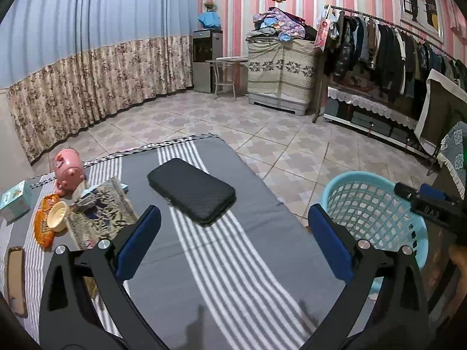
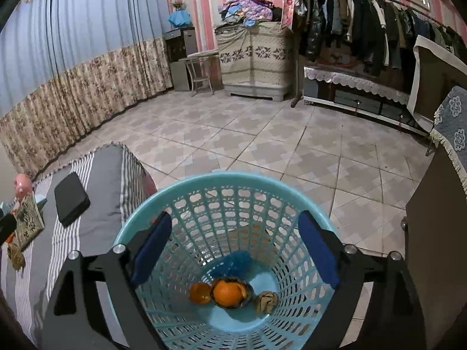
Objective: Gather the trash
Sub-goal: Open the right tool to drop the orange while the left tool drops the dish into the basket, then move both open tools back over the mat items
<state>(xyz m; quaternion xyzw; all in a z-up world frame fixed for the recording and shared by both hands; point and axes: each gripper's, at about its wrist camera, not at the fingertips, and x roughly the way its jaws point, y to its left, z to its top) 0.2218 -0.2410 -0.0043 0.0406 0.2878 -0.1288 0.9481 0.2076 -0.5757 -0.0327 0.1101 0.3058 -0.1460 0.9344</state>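
**Grippers standing open over bed and trash basket**

Bedspread [image 1: 248, 262], grey with white stripes, is filling the lower left-wrist view; its near edge is running out of frame. Turquoise basket [image 2: 204, 183] is sitting on the tiled floor just beside the bed, its lattice wall partly cut off by the lower edge in the right-wrist view. Left gripper [image 1: 233, 243] is hovering over the bedspread with jaws spread wide, nothing between the blue pads. Right gripper [image 2: 235, 248] is hanging above the basket mouth, jaws likewise wide apart and gripping nothing.

Black case [image 1: 191, 191] is lying flat on the bed ahead of the left gripper. Patterned booklet [image 1: 102, 207] is lying further left; beside it an orange wrapper [image 1: 43, 227] and a cream cup [image 1: 57, 214] are overlapping, exact contact unclear. Pink toy [image 1: 68, 167] is sitting near the bed's far edge.

In the basket bottom: orange peel [image 2: 230, 291], a second peel piece [image 2: 199, 292], a crumpled brownish wad [image 2: 266, 299], and a blue mesh item [image 2: 235, 262], identity hard to make out.
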